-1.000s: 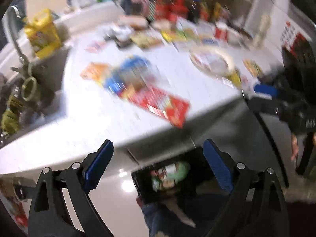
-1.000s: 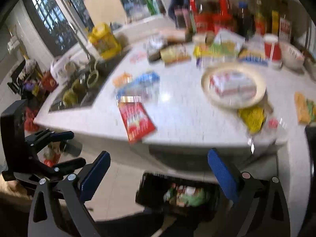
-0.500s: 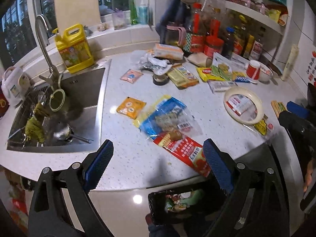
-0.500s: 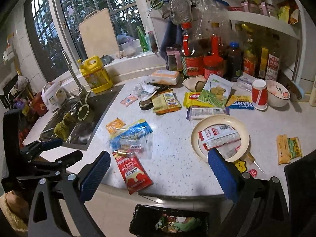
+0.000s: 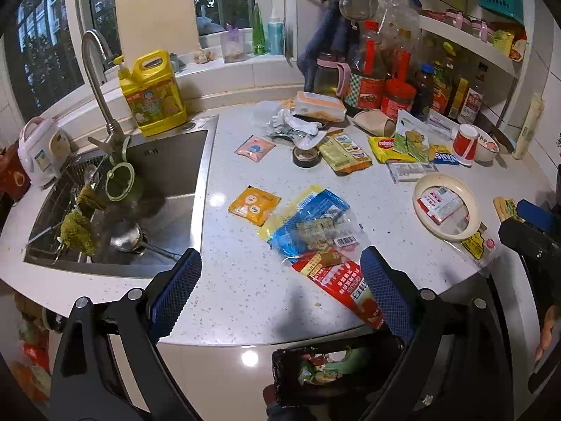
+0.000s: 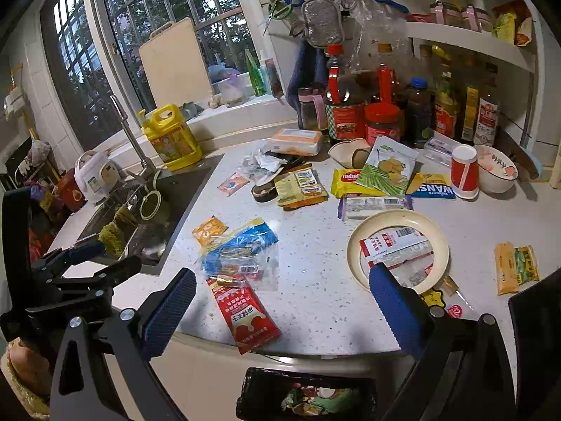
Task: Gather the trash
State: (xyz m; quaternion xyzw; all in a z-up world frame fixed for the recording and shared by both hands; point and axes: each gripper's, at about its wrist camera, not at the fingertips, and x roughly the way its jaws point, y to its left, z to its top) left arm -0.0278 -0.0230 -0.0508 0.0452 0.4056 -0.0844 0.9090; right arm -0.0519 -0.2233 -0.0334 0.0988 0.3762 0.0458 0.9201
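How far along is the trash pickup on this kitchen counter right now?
Early. The black bin below the counter edge already holds some wrappers. Nothing is in hand: the left gripper and right gripper are both open and empty. Left on the counter: the red packet, the blue bag, the orange sachet, and many wrappers further back.

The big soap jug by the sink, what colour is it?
Yellow, clearest in the left wrist view.

A yellow detergent jug [image 5: 152,93] stands behind the sink [image 5: 168,161], beside the tap [image 5: 100,80]; sauce bottles [image 6: 345,112] line the wall
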